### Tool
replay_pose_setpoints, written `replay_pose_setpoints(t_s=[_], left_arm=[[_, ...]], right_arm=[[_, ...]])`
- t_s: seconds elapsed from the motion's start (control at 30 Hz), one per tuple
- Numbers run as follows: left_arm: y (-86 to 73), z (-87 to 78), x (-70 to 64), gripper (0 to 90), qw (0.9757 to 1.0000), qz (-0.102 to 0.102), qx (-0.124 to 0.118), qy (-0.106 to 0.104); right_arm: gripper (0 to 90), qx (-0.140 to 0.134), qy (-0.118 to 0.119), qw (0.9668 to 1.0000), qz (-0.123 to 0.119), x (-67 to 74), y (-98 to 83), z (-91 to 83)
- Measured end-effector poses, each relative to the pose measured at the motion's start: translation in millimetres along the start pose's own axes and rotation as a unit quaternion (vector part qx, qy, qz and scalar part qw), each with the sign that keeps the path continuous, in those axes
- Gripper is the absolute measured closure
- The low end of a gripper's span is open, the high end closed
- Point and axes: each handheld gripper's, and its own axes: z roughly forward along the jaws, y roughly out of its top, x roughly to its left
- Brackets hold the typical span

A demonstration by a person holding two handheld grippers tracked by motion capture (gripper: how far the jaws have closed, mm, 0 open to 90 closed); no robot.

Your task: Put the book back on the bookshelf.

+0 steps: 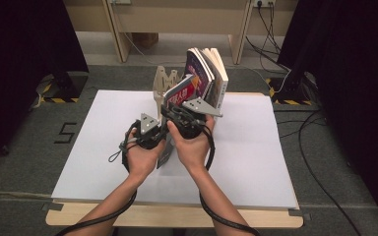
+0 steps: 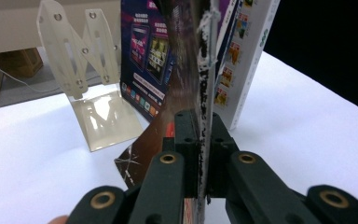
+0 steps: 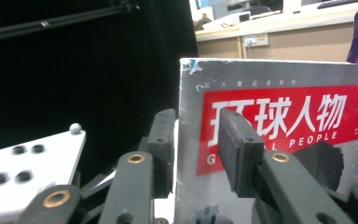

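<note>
The person's forearms come in from the bottom of the high view, each hand wrapped around a hand-held gripper over the white table (image 1: 256, 162). The left hand-held gripper (image 1: 150, 130) is clamped on the lower edge of a magazine (image 1: 179, 93): in the left gripper view its two black pads press from both sides on the thin, worn spine edge of the magazine (image 2: 204, 93), which rises upright straight ahead of the jaws. The right hand-held gripper (image 1: 183, 118) sits just beside the left one, higher up against the same magazine. In the right gripper view its jaws stand apart, one on either side of the cover's left edge, and whether either pad touches the paper I cannot tell; the cover (image 3: 279, 135) shows a red band with white characters and the words "PEOPLE" beneath.

The magazine stands on edge near the middle of the table, leaning back toward a row of upright books (image 1: 207, 73) behind it. To the left of the books stands a clear acrylic bookend (image 1: 163, 81), its flat foot resting on the table and its zigzag upright well visible in the left gripper view (image 2: 77, 56). Another magazine with a dark blue cover (image 2: 149, 56) stands between the bookend and the held one.
</note>
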Motion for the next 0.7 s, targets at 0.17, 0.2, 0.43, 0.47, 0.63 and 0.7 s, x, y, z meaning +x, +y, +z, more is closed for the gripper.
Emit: replay_pose_setpoints(t_s=[0.17,0.2,0.43,0.47,0.63,0.7], left_arm=[[0.2,-3.0,7.9,86.3,1.0000,-0.008,-0.003,-0.005],[0.2,-3.7,9.6,86.3,0.9999,-0.008,-0.005,-0.006],[2.6,-8.0,17.9,86.4,0.9996,-0.013,-0.020,-0.011],[3.1,-8.8,19.6,86.4,0.9996,-0.013,-0.022,-0.011],[7.2,-12.6,27.2,86.4,0.9993,-0.013,-0.034,-0.007],[9.0,-14.4,29.6,86.4,0.9992,-0.010,-0.039,-0.005]], right_arm=[[66.0,-0.016,-0.011,0.9998,0.003,-11.8,2.3,-20.1],[65.9,-0.017,-0.015,0.9997,0.008,-15.2,2.5,-24.7],[63.9,-0.010,-0.054,0.9984,0.011,-45.1,-4.1,-49.8],[63.7,-0.007,-0.060,0.9981,0.012,-49.3,-6.7,-52.3],[63.3,0.008,-0.087,0.9960,0.020,-72.3,-21.7,-63.7],[63.1,0.016,-0.097,0.9949,0.023,-80.4,-28.3,-67.2]])
